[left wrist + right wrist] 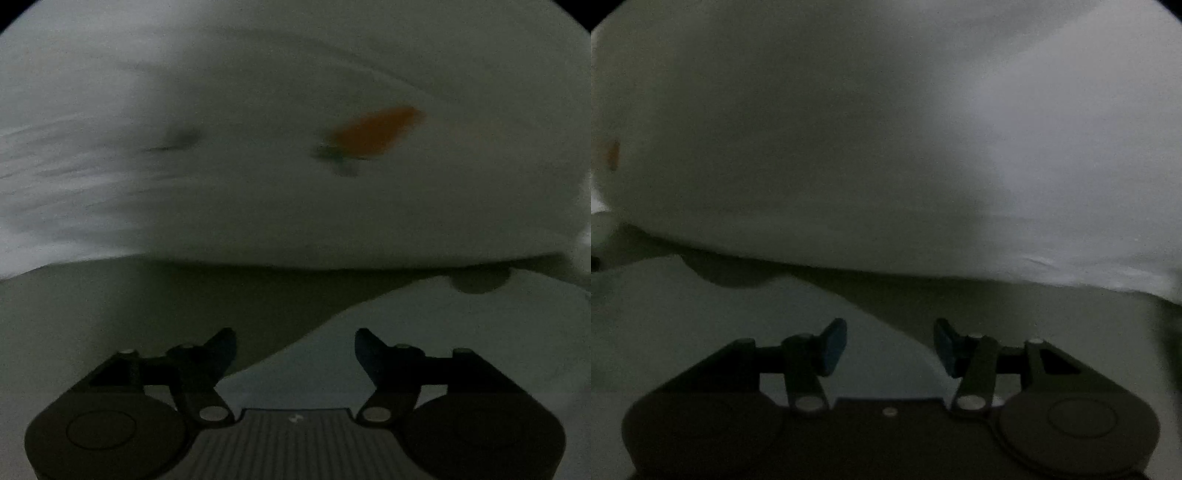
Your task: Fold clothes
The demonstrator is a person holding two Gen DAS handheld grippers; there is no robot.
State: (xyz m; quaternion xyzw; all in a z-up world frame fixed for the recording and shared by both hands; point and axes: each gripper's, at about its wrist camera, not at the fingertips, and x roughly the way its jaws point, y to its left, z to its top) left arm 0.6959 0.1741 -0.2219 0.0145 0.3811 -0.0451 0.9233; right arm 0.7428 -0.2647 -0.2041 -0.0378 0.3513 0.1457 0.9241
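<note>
filling most of both views is a white garment [258, 206], dim and smeared by motion blur, so its shape, its type and how it is folded are hard to make out. in the left wrist view its near edge runs across the middle of the picture as a soft rounded fold, with a dark shadow under it on the pale surface [461, 332] below; what that surface is cannot be told. an orange patch [376, 131] sits on the cloth right of centre, with a small greenish smudge at its lower left end; the blur hides what it depicts. grey streaks cross the cloth at the left edge. the garment runs out of frame at the top and on both sides.

the left hand-held gripper [295, 350] stands wide apart with nothing between its fingers, short of the cloth's edge and clear of it. its dark body is cut off at the bottom.

in the right wrist view the same cloth [812, 147] looms above, brighter on the right, and a sliver of orange [612, 153] shows at the far left rim. the right hand-held gripper [890, 347] is partly spread, its blue pads [833, 347] bare, gripping nothing, also short of the cloth's near edge.
</note>
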